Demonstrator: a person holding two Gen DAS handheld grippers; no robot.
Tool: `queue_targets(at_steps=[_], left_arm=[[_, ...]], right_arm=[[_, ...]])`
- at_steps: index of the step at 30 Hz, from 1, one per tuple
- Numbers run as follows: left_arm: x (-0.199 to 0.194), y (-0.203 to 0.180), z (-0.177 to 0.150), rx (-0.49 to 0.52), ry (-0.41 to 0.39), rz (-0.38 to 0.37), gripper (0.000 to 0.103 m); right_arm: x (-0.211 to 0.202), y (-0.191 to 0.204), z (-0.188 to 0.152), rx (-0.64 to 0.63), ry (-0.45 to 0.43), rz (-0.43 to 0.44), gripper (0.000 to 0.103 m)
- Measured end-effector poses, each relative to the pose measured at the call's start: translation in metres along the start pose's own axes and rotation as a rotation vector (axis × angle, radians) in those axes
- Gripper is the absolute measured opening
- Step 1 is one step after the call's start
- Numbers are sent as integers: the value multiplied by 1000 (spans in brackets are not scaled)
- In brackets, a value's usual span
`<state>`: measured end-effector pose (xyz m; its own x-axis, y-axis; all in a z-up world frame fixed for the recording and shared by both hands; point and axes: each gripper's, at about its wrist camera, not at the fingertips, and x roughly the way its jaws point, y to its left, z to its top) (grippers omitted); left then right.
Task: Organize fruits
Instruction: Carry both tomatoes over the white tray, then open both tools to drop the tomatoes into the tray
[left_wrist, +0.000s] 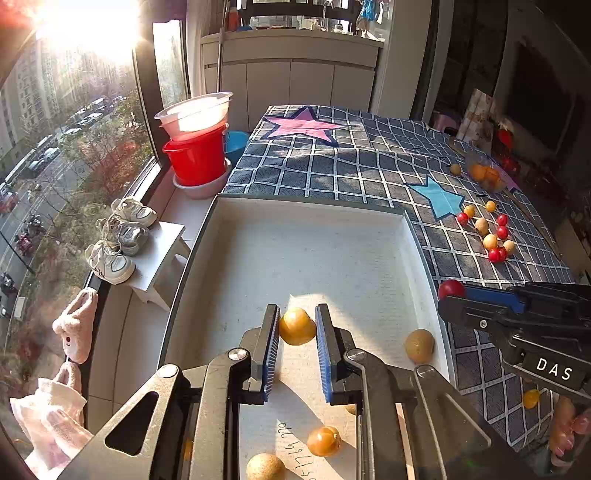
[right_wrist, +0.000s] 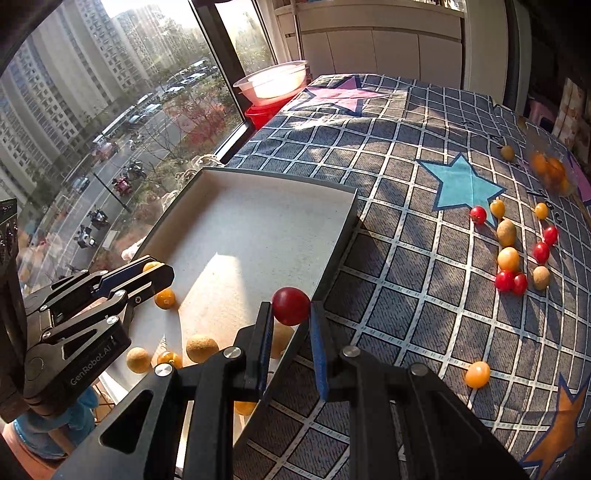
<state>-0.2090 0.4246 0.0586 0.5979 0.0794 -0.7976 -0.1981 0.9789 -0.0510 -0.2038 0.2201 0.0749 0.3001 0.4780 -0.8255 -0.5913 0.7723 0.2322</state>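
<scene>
A white box lid tray lies on the checked cloth; in the right wrist view its rim shows too. My left gripper is shut on a yellow fruit just above the tray floor. My right gripper is shut on a red cherry tomato over the tray's right rim; it shows in the left wrist view. Yellow and tan fruits lie in the tray. Loose red, yellow and tan fruits are scattered on the cloth to the right.
A lone yellow fruit lies on the cloth near my right gripper. A clear bag of orange fruits sits far right. Stacked red and clear tubs and shoes stand by the window at left.
</scene>
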Motion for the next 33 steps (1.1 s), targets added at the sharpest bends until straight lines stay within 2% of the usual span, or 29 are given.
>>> queue_targets(at_steps=[9, 14, 19, 21, 22, 23, 25, 28, 31, 33], left_arm=[[47, 12, 12, -26, 129, 51, 21], [58, 11, 12, -20, 173, 66, 21], [61, 8, 13, 0, 184, 84, 22], [60, 8, 12, 0, 182, 104, 44], [59, 9, 12, -6, 176, 107, 69], [56, 11, 12, -12, 159, 121, 71], [52, 12, 12, -18, 145, 96, 71], [45, 11, 12, -10, 129, 90, 71], [29, 12, 9, -16, 87, 50, 72], [14, 16, 5, -31, 49, 12, 72]], right_arm=[[43, 9, 24, -22, 60, 8, 21], [61, 8, 25, -32, 98, -8, 22], [63, 17, 23, -90, 90, -51, 22], [62, 19, 22, -105, 88, -69, 23], [60, 19, 22, -107, 84, -73, 23], [57, 18, 22, -103, 76, -78, 24], [49, 16, 22, -95, 54, -78, 27], [33, 14, 23, -97, 16, -93, 39], [17, 12, 21, -88, -10, -86, 58], [7, 9, 18, -77, -22, -77, 75]])
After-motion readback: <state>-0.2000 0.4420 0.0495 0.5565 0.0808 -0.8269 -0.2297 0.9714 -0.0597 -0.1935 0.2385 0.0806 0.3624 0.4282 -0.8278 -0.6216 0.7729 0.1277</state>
